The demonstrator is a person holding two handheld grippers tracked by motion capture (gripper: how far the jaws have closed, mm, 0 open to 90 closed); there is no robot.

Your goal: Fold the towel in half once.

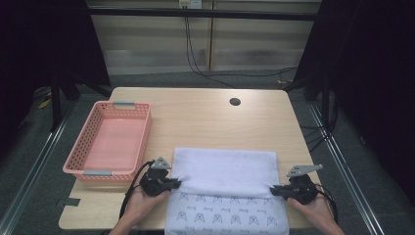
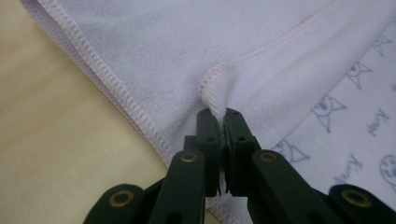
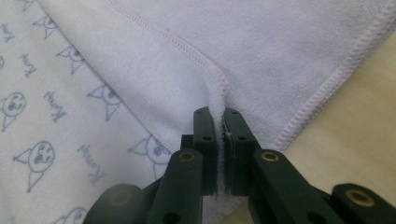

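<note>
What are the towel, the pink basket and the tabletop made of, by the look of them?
Towel: soft, matte woven cloth, likely cotton or microfibre; stitched hems, fuzzy nap, printed cat faces.
Pink basket: probably moulded plastic; perforated walls, slight sheen.
Tabletop: pale wood-grain surface, smooth; possibly laminate.

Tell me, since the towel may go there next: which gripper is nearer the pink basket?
Left. The left gripper pinches the towel edge just beside the basket; the right gripper pinches the towel's opposite edge, across the towel from it.
</note>
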